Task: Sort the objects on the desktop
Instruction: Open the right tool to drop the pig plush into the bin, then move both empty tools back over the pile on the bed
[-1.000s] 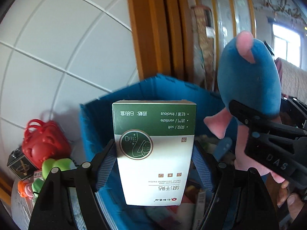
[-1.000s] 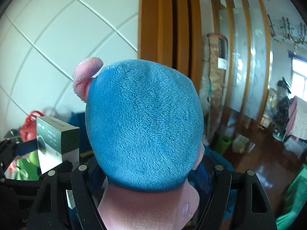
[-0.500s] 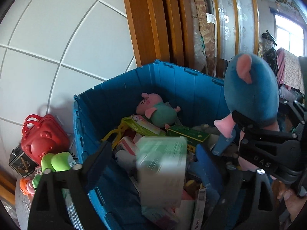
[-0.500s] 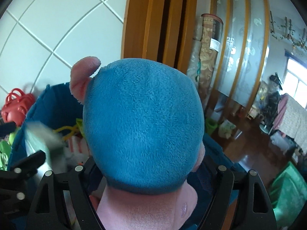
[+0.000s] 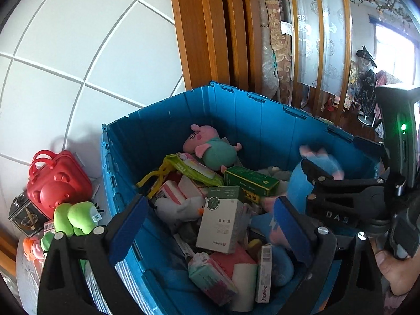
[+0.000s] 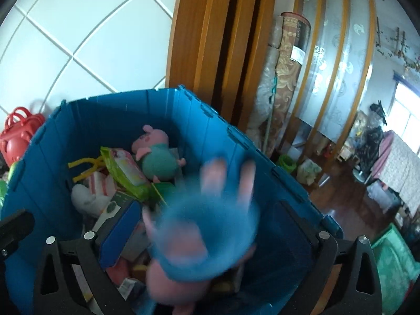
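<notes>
The left gripper (image 5: pixel 210 225) hangs over the blue crate (image 5: pixel 262 120) with its fingers spread apart and nothing between them, and the green-and-white box (image 5: pixel 220 225) lies just below on the heap of packets and toys inside. The right gripper (image 6: pixel 207 231) is also spread wide over the crate's right side, with the blue and pink plush toy (image 6: pixel 204 236) blurred between its fingers but touching neither. A pig plush (image 5: pixel 212 147) lies at the far wall of the crate, and a red case (image 5: pixel 56 181) stands outside to the left.
</notes>
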The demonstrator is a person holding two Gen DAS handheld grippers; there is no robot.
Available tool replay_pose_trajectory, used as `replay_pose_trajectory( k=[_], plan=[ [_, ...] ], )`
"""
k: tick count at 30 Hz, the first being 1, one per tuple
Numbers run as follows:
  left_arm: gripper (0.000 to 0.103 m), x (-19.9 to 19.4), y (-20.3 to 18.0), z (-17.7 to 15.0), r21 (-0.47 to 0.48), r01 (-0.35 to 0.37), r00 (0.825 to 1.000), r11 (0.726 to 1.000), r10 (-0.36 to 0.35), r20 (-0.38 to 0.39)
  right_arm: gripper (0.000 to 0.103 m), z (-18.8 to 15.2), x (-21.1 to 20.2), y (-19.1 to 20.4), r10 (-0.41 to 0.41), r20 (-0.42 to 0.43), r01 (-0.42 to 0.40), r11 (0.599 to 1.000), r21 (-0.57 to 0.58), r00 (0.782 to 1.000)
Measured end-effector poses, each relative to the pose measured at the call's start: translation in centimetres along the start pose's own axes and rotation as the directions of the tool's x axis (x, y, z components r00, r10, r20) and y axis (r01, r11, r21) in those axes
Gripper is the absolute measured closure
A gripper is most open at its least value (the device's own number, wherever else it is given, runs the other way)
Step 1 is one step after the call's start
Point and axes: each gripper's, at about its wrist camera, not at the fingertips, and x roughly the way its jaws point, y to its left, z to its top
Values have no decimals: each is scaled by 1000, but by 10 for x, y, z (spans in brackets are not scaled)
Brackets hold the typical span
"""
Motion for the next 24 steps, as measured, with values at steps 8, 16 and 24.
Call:
replay_pose_trajectory(
  k=[8, 16, 24],
  plan=[
    [5, -17, 13, -12, -27, 11, 999, 1000, -10, 44, 0, -13, -33, 1, 12, 22, -12, 999, 31, 1000],
    [5, -45, 47, -30, -94, 3, 996, 996, 6, 94, 0, -23, -71, 28, 50, 60, -50, 999, 8, 997],
    [5, -74, 99, -60, -164, -47, 992, 985, 66, 111, 0, -21, -103, 80, 128, 113, -125, 992, -34, 985]
  ],
)
